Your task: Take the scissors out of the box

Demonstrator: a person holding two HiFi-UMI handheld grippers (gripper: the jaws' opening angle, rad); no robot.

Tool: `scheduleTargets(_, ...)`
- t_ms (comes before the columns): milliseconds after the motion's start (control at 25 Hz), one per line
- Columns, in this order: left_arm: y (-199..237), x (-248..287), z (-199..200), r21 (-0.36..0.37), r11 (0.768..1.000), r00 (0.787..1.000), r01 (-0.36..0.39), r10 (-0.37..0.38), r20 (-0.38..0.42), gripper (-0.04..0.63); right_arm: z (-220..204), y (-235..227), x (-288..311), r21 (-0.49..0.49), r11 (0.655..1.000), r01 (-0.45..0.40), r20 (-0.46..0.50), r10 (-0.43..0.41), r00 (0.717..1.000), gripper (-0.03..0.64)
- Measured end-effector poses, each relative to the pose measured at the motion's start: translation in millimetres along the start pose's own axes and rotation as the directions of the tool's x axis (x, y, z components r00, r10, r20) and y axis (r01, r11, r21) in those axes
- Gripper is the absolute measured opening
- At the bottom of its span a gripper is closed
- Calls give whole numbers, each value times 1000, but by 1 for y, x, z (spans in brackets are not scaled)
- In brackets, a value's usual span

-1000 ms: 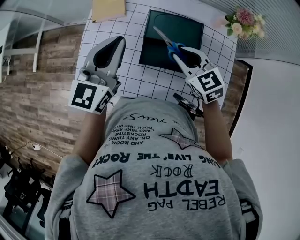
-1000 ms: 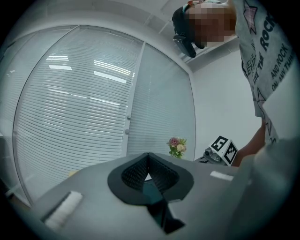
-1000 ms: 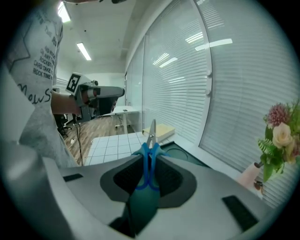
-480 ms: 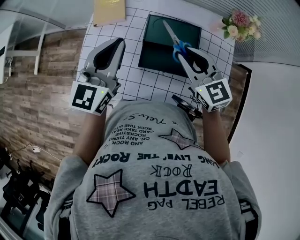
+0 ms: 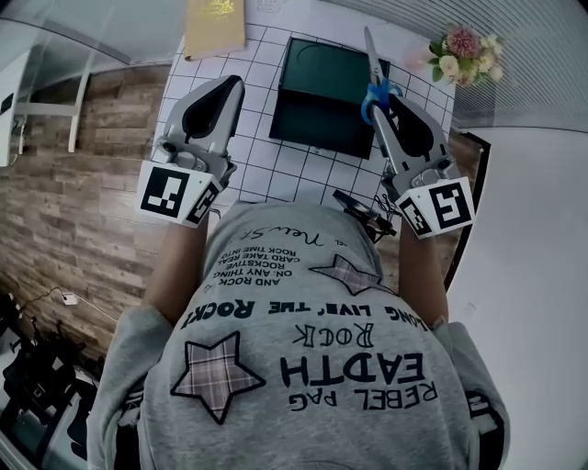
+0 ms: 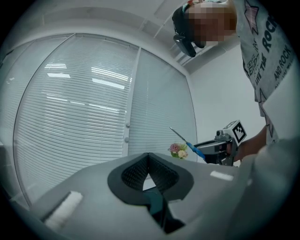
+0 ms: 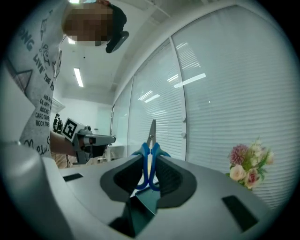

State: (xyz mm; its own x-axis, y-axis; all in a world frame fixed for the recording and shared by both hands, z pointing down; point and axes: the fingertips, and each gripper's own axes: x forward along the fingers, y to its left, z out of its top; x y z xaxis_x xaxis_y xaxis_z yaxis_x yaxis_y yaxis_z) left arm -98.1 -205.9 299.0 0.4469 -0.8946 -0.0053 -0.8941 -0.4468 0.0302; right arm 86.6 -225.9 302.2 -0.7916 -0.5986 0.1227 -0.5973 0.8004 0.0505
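Observation:
The scissors (image 5: 375, 78), blue-handled with steel blades, hang in the air over the right edge of the dark green box (image 5: 329, 84). My right gripper (image 5: 383, 103) is shut on their blue handles, and the blades point away from me. In the right gripper view the scissors (image 7: 149, 154) stand upright between the pads. The left gripper view catches the scissors (image 6: 190, 144) far off to the right. My left gripper (image 5: 227, 84) is held level to the left of the box, its jaws together with nothing in them (image 6: 149, 161).
The box sits open on a white grid-lined table (image 5: 276, 156). A tan book (image 5: 215, 24) lies at the table's far left corner. A small bunch of flowers (image 5: 459, 50) stands at the far right. Wood-pattern floor lies to the left.
My right gripper has risen and swung toward level, lifting the scissors up out of the box and to its right edge. The left gripper has stayed put.

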Motion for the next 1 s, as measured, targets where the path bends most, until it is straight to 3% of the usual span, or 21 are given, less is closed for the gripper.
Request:
scheduleTargets(520,5,4,28,23,999,998,-25,24,65,9,40,-10,-32,9,996,89,121,-90,989,95)
scheduleTargets(1000,12,-2,35,24,998,996,-56,54,77,9,65,-13,-39,24,993,112,204,-114,972,95)
